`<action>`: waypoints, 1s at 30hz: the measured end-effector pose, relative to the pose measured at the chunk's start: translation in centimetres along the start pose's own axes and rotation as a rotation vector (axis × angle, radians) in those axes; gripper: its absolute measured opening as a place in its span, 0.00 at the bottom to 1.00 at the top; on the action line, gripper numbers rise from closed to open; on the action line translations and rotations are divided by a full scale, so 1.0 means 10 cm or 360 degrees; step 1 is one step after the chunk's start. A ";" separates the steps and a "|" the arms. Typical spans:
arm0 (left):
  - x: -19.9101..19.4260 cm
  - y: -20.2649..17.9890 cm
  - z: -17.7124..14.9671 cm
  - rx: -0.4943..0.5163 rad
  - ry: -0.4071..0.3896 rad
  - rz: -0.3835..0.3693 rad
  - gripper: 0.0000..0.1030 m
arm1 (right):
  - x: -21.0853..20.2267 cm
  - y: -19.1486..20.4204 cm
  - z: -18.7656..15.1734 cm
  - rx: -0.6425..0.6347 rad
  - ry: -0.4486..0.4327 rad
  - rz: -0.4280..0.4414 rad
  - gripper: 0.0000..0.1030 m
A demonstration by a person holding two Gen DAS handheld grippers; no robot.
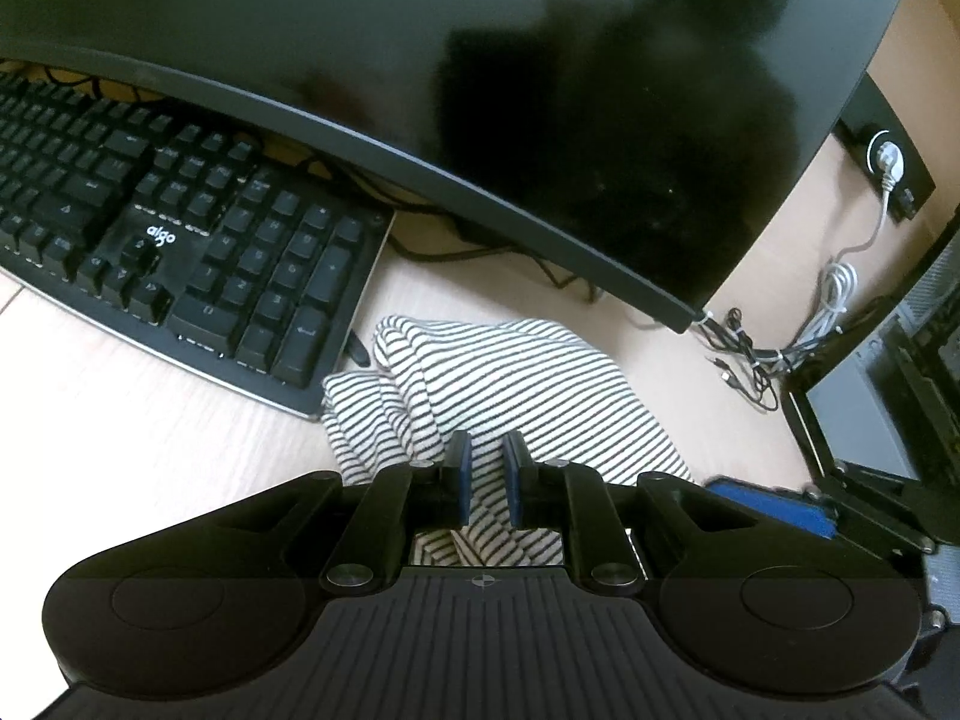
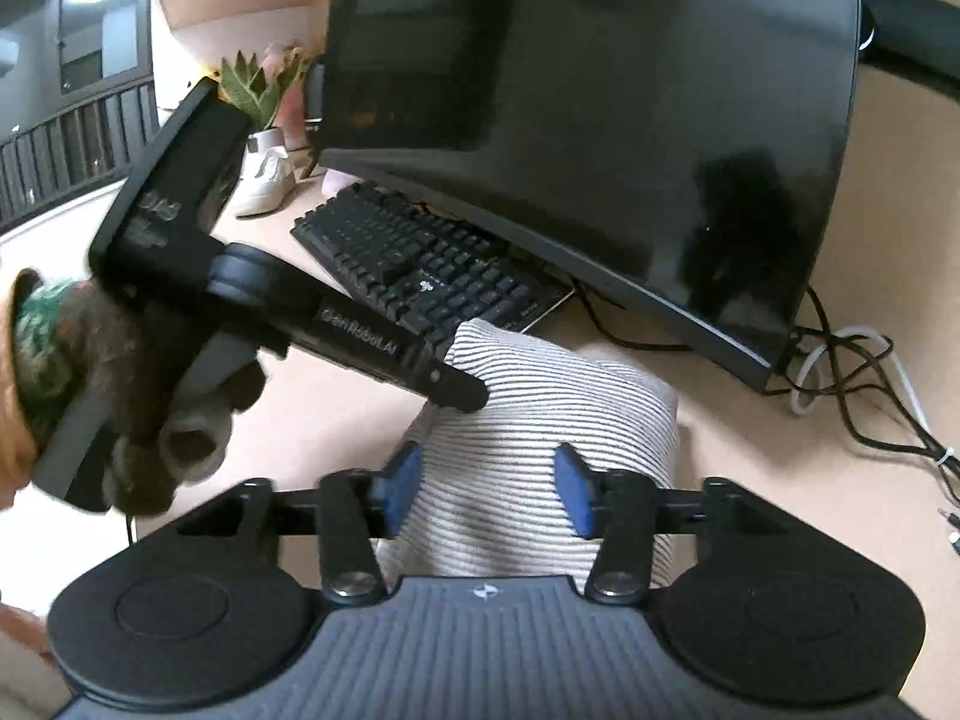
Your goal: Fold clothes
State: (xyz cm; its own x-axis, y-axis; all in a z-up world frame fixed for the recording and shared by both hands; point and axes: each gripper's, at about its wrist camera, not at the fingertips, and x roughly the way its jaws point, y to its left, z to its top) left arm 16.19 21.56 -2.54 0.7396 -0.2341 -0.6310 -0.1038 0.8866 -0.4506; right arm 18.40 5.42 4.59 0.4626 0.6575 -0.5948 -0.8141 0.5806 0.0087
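Observation:
A white garment with thin black stripes (image 1: 510, 384) lies bunched on the light wooden desk (image 1: 120, 432), just in front of the keyboard and monitor. My left gripper (image 1: 486, 471) is shut on a fold of it, and striped cloth runs between the blue pads (image 1: 459, 480). In the right wrist view the same garment (image 2: 540, 414) forms a rounded heap. There the left gripper (image 2: 459, 389), held by a gloved hand (image 2: 186, 438), bites its far left edge. My right gripper (image 2: 487, 489) hovers open over the near side of the heap, its pads (image 2: 403, 489) wide apart and not pressing the cloth.
A black keyboard (image 1: 180, 228) sits left of the garment, under the edge of a large dark monitor (image 1: 540, 90). Tangled cables (image 1: 828, 306) trail at the right. A potted plant (image 2: 252, 84) stands far left. A blue-edged black part (image 1: 774, 510) lies by the cloth's right side.

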 end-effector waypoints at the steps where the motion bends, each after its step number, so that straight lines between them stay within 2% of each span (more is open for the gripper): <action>1: 0.00 0.00 0.00 -0.0008 0.0000 0.0000 0.15 | 0.21 0.01 0.00 -0.0003 0.0063 -0.0001 0.51; 2: 0.01 0.01 0.00 -0.0016 0.0002 0.0001 0.16 | 0.42 0.03 0.00 -0.0007 0.0128 -0.0003 0.51; 5: 0.01 0.02 0.00 -0.0027 0.0002 0.0013 0.16 | 0.56 0.13 -0.12 -0.0054 0.0111 -0.0062 0.53; 9: -0.06 0.02 0.03 -0.0064 -0.0014 -0.0004 0.17 | 0.43 0.13 -0.07 -0.0025 0.0094 -0.0040 0.53; 11: -0.15 -0.01 0.06 -0.0075 -0.0044 -0.0034 0.27 | 0.29 0.07 -0.05 0.0044 0.0031 -0.0021 0.54; 13: -0.19 -0.08 0.07 -0.0004 -0.0056 0.0028 0.52 | 0.14 0.00 -0.04 0.0108 -0.0053 -0.0072 0.59; 15: -0.12 -0.11 0.05 0.0026 -0.0027 0.0075 0.53 | 0.15 -0.10 -0.06 0.0169 -0.0083 -0.0150 0.65; 17: -0.03 -0.10 0.01 0.0028 0.0011 0.0092 0.53 | 0.31 -0.17 -0.12 0.0231 0.0055 -0.0108 0.67; 18: 0.01 -0.10 -0.03 0.0018 0.0031 0.0083 0.57 | 0.40 -0.16 -0.17 0.0234 0.0096 -0.0098 0.72; 20: 0.08 -0.08 -0.08 0.0002 0.0063 0.0070 0.57 | 0.55 -0.05 -0.26 0.0137 0.0105 -0.0150 0.76; 24: 0.16 -0.03 -0.08 -0.0010 0.0069 0.0077 0.64 | 0.60 0.03 -0.21 0.0033 0.0127 -0.0202 0.79; 27: 0.06 -0.02 -0.04 -0.0024 0.0044 0.0072 0.62 | 0.53 -0.07 -0.17 0.0053 0.0125 -0.0204 0.80; 29: -0.09 -0.06 0.00 -0.0005 -0.0018 0.0090 0.59 | 0.42 -0.15 -0.14 0.0130 0.0085 -0.0194 0.80; 30: -0.16 -0.09 0.02 0.0006 -0.0055 0.0094 0.54 | 0.36 -0.19 -0.09 0.0156 0.0057 -0.0183 0.80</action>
State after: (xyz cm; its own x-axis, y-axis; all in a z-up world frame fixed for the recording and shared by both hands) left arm 15.25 21.23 -0.96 0.7546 -0.1673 -0.6344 -0.1457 0.9001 -0.4107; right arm 21.30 6.24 1.69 0.5363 0.5674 -0.6249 -0.7175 0.6963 0.0164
